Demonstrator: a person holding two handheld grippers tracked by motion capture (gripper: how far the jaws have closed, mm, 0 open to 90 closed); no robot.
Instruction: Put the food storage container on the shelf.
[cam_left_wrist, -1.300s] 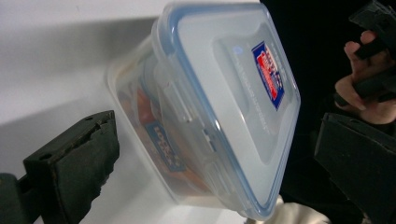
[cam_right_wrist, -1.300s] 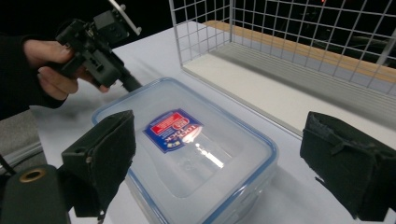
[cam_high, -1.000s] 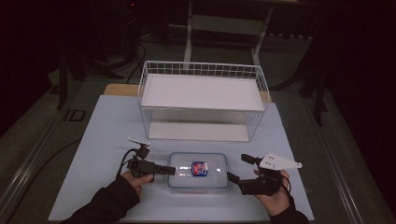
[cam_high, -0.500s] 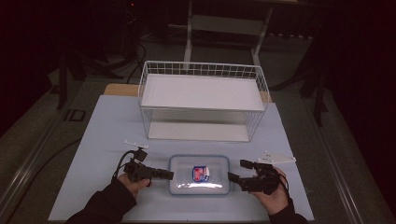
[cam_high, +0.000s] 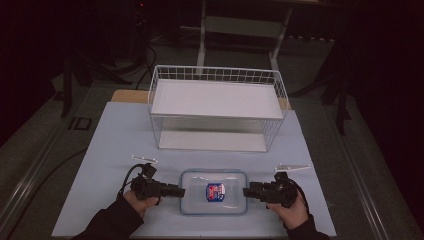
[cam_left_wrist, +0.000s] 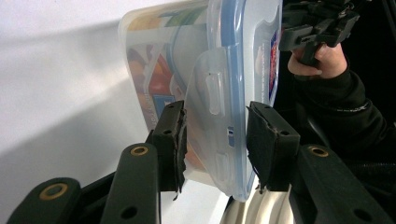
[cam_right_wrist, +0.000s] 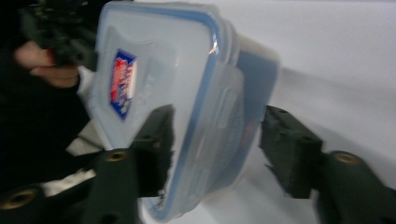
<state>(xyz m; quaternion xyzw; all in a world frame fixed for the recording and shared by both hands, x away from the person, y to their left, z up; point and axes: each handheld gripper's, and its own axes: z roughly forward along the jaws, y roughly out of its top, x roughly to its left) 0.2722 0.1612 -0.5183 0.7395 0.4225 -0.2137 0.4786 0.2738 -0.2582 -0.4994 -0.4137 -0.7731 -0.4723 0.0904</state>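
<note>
A clear plastic food container (cam_high: 214, 198) with a blue-rimmed snap lid lies flat on the pale blue table (cam_high: 110, 150), in front of the white wire basket (cam_high: 217, 107) and well apart from it. A red and blue sticker (cam_high: 215, 191) sits on the middle of its lid.

The left gripper (cam_high: 172, 190) reaches in level from the left side, and its fingertips meet the container's left short end. In the left gripper view that end stands between the two black pads (cam_left_wrist: 172, 140): one pad lies against the clear wall below the lid, the other against the lid's top face, with the translucent locking flap (cam_left_wrist: 212, 93) of that end between them. The jaws are clamped on the container's end, as far closed as it lets them go.

The right gripper (cam_high: 250, 192) comes in from the right and its tips are at the container's right short end. In the right gripper view the end and its lid flap sit between the pads (cam_right_wrist: 156, 140). One pad is touching or nearly touching the lid's top, while the other stands clear of the container's wall with table showing in the gap. These jaws have just been closing around that end and do not yet pinch it, though the view is blurred
</note>
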